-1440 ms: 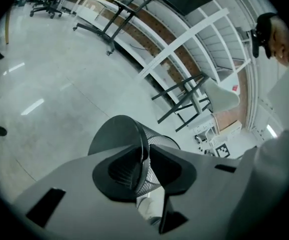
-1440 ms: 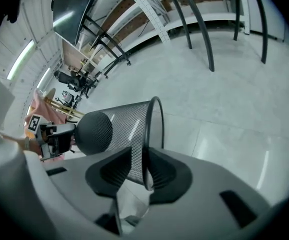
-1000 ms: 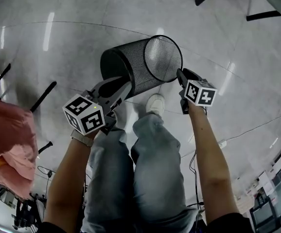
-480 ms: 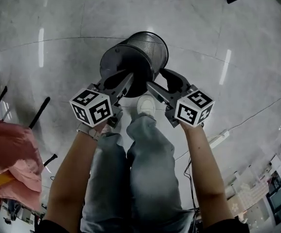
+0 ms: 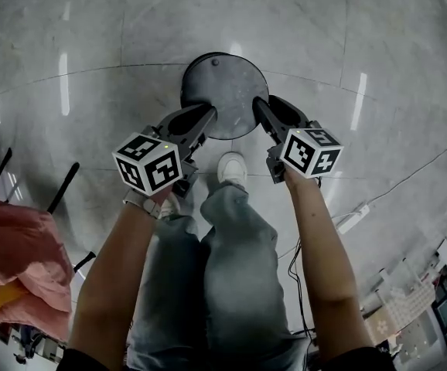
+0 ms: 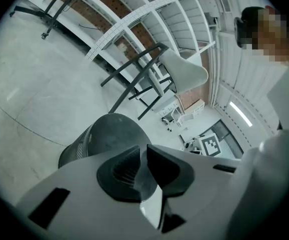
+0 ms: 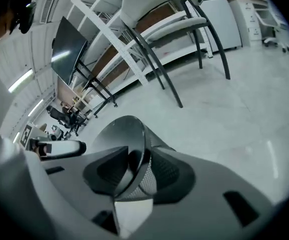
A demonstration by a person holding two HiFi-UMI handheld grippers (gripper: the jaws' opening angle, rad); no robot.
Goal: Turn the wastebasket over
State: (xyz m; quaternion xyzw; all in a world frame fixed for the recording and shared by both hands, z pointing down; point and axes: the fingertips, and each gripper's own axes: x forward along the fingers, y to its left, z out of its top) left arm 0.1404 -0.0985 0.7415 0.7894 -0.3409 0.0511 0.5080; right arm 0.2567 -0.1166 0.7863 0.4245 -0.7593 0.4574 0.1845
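Observation:
The black mesh wastebasket (image 5: 222, 83) stands upside down on the pale floor, its solid round base facing up. My left gripper (image 5: 208, 113) reaches its near left edge, jaws almost together on the base rim. In the left gripper view the gripper (image 6: 145, 154) shows only a thin gap, with the wastebasket (image 6: 109, 129) right behind. My right gripper (image 5: 259, 105) is at the near right edge. In the right gripper view its jaws (image 7: 134, 169) are closing with the wastebasket's (image 7: 119, 134) base rim and mesh wall between them, a gap still showing beside the rim.
The person's legs and a white shoe (image 5: 231, 167) are just below the basket. A pink cloth (image 5: 15, 261) lies at the left, dark rods (image 5: 61, 184) beside it. A cable (image 5: 347, 222) runs on the floor at the right. A chair (image 6: 184, 69) stands beyond the basket.
The basket went from lying tilted, mouth showing, to standing base up. My right gripper left the mouth rim and came to the base edge. My left gripper stayed at the base.

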